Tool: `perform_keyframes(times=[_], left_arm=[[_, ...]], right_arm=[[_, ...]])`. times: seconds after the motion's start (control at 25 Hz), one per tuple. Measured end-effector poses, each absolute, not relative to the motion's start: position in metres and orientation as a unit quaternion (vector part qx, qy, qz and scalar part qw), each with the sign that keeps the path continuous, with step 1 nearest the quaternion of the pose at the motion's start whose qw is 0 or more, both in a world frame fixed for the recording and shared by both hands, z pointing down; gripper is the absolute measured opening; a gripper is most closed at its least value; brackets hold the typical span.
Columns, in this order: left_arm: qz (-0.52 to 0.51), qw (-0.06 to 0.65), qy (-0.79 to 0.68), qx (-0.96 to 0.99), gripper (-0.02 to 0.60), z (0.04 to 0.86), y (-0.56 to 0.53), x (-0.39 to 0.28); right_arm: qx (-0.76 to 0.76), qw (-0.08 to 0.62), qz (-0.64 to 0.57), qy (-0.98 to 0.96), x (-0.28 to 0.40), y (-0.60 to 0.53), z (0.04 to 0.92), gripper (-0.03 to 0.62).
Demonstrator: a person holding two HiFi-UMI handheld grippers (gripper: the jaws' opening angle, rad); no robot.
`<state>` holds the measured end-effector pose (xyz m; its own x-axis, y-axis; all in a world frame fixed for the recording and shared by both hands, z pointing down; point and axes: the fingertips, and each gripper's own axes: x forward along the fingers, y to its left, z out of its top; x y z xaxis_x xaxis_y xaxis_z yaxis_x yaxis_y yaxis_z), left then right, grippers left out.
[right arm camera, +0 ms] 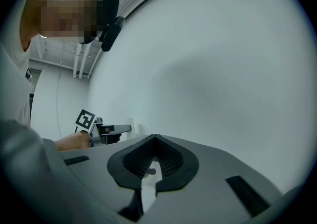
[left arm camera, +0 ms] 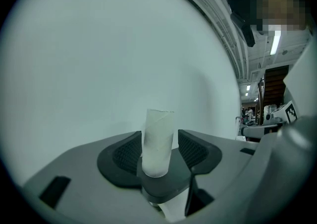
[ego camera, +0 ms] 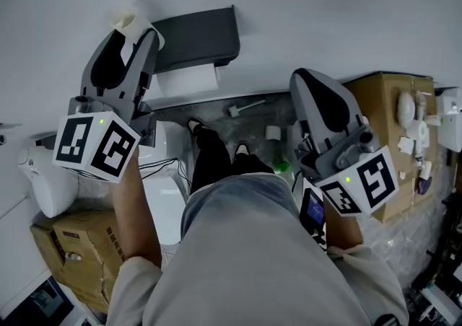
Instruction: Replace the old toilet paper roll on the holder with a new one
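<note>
Facing both pairs of jaws is a plain pale wall (ego camera: 310,0), bare and wide ahead of them. Below and behind my jaws the floor is crowded: a white toilet (ego camera: 164,198) under my left arm, a cardboard box (ego camera: 72,245) beside it, and a second box (ego camera: 379,101) with small white parts on top, right of my right jaws. Any print on the boxes is too small for me to read.

On the wall, just right of my left jaws, sits the dark grey holder (ego camera: 198,36), with a white paper roll (ego camera: 186,79) showing under its cover. Its near edge is close to my left jaws; the wall between the holder and my right jaws is bare.

My left gripper (left arm camera: 158,151) has its jaws spread. The empty cardboard tube (left arm camera: 158,139) stands upright between the pads, close against one, with a thin gap at the other, so it is not clamped.

My right gripper (right arm camera: 154,161) has its jaws pressed together with nothing in them, well apart from the holder.

Each gripper's cube carries black-and-white square markers (ego camera: 97,146).
</note>
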<state>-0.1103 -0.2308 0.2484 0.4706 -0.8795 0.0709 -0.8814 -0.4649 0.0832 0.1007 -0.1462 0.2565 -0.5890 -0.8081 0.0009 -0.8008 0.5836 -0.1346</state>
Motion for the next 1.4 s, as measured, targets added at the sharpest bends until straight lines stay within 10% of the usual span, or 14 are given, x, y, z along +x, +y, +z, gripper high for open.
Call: perform_keyframes(times=[0.68, 0.92, 1.4], left_arm=[[-0.029, 0.069, -0.537, 0.84, 0.238, 0.254, -0.207, -0.132], [-0.051, 0.069, -0.547, 0.833, 0.049, 0.256, -0.183, -0.139], [-0.068, 0.081, -0.538, 0.836, 0.005, 0.269, -0.114, -0.127]], right_arm=[[-0.448, 0.033, -0.057, 0.891, 0.094, -0.136, 0.257, 0.017], [-0.436, 0.024, -0.05, 0.898, 0.083, -0.13, 0.257, 0.017], [-0.394, -0.005, -0.028, 0.919, 0.069, -0.103, 0.255, 0.015]])
